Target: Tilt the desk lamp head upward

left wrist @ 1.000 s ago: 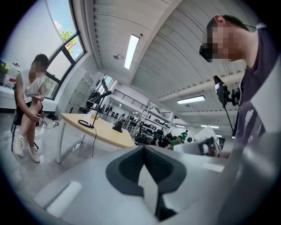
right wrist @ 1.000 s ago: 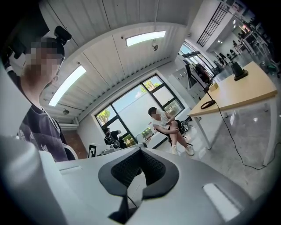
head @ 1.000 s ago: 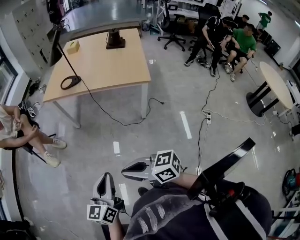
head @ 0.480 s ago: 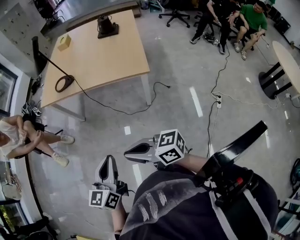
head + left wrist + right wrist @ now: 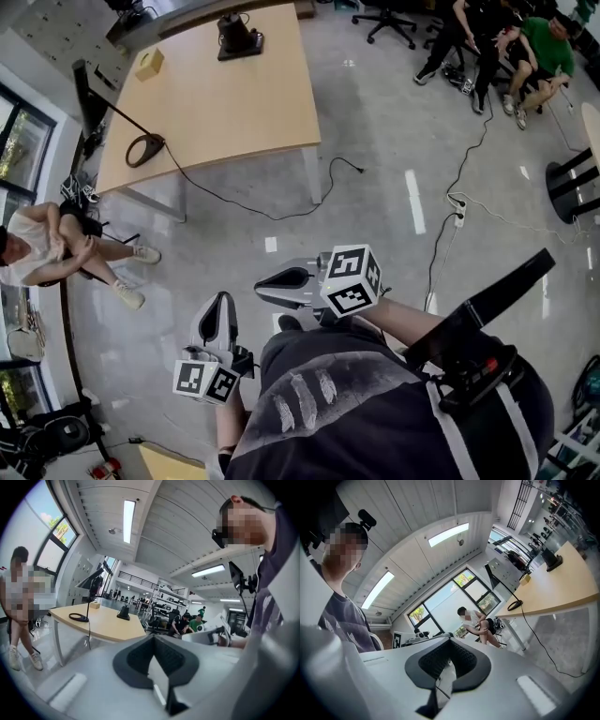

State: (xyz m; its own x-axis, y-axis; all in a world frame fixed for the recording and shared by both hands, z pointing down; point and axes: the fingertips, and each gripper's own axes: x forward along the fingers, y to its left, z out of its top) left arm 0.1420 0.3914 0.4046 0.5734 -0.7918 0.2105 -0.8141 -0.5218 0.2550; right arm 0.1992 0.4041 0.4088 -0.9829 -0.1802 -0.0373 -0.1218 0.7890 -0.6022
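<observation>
Floor ahead: I have open floor [image 5: 375,225] all the way to the desk's [image 5: 234,103] near edge.
Cable: a black cable [image 5: 246,208] drops off that near edge and trails over my path.
Near-left corner: a seated person [image 5: 52,246] crowds it.
Desk middle: bare, free to reach over.
Left edge: the desk lamp [image 5: 89,98] stands there.
Far edge: a small box [image 5: 150,64] and a black device [image 5: 239,39].

On the desk [image 5: 225,103], near its left edge: desk lamp [image 5: 90,94], its cord [image 5: 234,202] trailing onto the floor [image 5: 375,234]. The left tongs [image 5: 224,300] and right tongs [image 5: 262,278] are closed and empty, over the floor, well apart from the desk.
</observation>
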